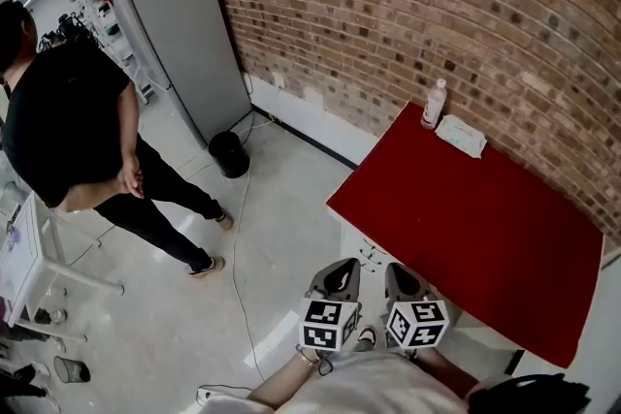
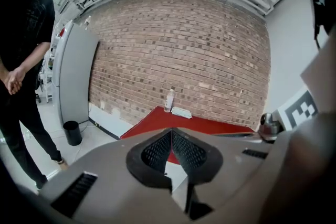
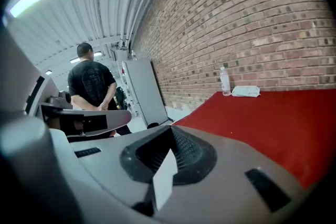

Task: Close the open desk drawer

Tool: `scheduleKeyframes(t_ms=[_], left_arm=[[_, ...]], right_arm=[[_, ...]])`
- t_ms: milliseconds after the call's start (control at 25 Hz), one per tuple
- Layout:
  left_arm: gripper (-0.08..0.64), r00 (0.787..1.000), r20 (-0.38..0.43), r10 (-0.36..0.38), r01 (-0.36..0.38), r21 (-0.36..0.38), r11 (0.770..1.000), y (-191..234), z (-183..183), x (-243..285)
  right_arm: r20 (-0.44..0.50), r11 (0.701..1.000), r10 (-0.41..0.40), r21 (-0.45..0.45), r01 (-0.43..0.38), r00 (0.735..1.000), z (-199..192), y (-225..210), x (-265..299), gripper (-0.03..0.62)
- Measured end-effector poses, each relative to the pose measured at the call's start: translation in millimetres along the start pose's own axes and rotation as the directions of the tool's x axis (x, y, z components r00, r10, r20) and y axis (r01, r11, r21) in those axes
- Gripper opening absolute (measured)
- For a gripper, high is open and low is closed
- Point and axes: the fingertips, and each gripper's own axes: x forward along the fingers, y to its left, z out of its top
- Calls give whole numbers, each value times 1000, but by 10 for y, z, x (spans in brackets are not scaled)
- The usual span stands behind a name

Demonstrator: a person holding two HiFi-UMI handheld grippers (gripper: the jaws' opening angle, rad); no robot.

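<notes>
Though it's labelled, the desk's [image 1: 485, 218] bottle [image 1: 435, 102] is illegible.

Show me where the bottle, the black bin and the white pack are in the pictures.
bottle [image 1: 435, 104]: head view, middle of its body.
black bin [image 1: 233, 162]: head view, on its side wall.
white pack [image 1: 461, 135]: head view, centre of its top face.

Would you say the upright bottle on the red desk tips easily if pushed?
Probably: the bottle is tall and narrow, so a high push likely topples it. It looks like clear plastic, so probably light; once down, it may roll.
</notes>
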Motion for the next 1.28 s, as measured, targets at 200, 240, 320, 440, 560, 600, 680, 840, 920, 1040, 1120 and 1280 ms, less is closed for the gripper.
scheduleKeyframes(t_ms=[200, 240, 320, 440, 560, 600, 680, 840, 920, 1040, 1120, 1280], left_arm=[[12, 1000, 1, -1, 1, -8, 1000, -29, 37, -86], [12, 1000, -3, 2, -2, -11, 1000, -27, 27, -97], [12, 1000, -9, 6, -6, -14, 1000, -26, 4, -105], [12, 1000, -15, 7, -7, -11, 1000, -30, -18, -110], [12, 1000, -11, 4, -4, -7, 1000, -39, -2, -118], [12, 1000, -10, 4, -4, -5, 1000, -34, 5, -120], [12, 1000, -9, 5, -5, -4, 1000, -20, 19, -133], [12, 1000, -14, 3, -4, -7, 1000, -18, -2, -161], [12, 1000, -14, 3, -3, -5, 1000, -20, -21, -161], [13, 1000, -13, 3, -3, -9, 1000, -23, -14, -163], [12, 1000, -15, 3, -3, -11, 1000, -19, -11, -169], [12, 1000, -16, 10, -11, -16, 1000, 17, -17, -198]], right_arm=[[7, 1000, 4, -4, -4, 1000, 59, 63, -55, -2], [2, 1000, 8, -3, -8, 1000, 56, 74, -62, -3], [-7, 1000, 16, -14, -16, 1000, 51, 89, -70, -3], [-8, 1000, 18, -21, -18, 1000, 68, 95, -76, -3], [-5, 1000, 13, 4, -13, 1000, 83, 81, -64, -3], [-3, 1000, 12, 10, -12, 1000, 88, 79, -57, -3], [-2, 1000, 12, 16, -12, 1000, 92, 91, -48, -3], [-7, 1000, 9, 14, -9, 1000, 57, 112, -55, -3], [-5, 1000, 8, 12, -7, 1000, 54, 113, -56, -3], [-2, 1000, 7, 12, -7, 1000, 63, 116, -46, -3], [-4, 1000, 6, 14, -6, 1000, 62, 121, -42, -3], [-9, 1000, 5, 16, -5, 1000, 44, 144, -49, -3]])
